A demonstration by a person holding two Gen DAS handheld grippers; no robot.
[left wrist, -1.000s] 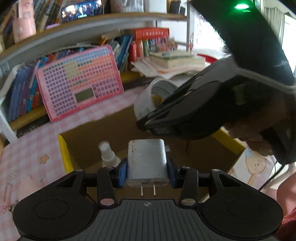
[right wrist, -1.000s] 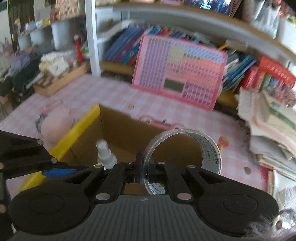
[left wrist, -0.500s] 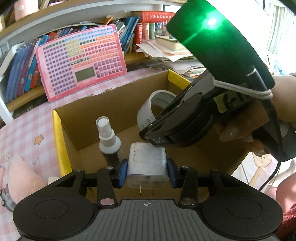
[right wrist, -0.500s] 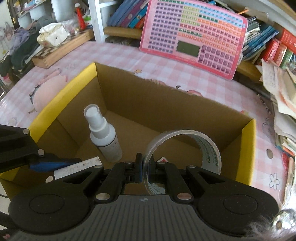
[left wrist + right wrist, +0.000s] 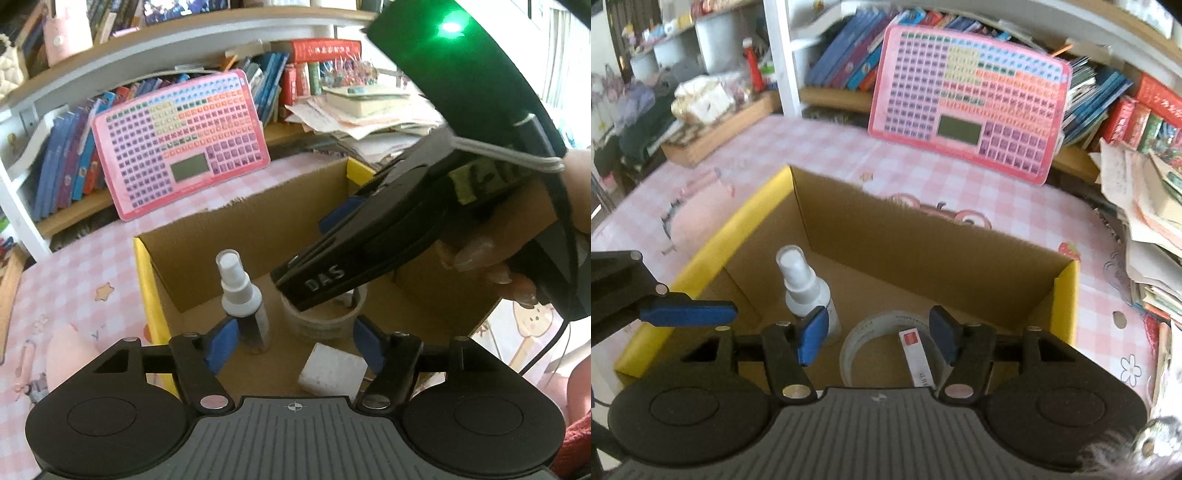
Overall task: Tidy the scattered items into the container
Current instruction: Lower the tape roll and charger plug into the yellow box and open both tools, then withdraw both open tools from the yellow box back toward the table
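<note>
I had both hand-held grippers tipped down over the cardboard box (image 5: 923, 236) on the pink checked worktop (image 5: 812, 147). The left hand-held gripper (image 5: 295, 345) was opening its jaws with nothing pressed between them; the white charger (image 5: 330, 371) lay on the box floor just below its blue pads. The right hand-held gripper (image 5: 877, 334) was opening too, gripping nothing, and the tape roll (image 5: 875, 332) lay flat on the box floor under its fingertips. A white spray bottle (image 5: 805, 288) stood upright just beyond its left pad.
</note>
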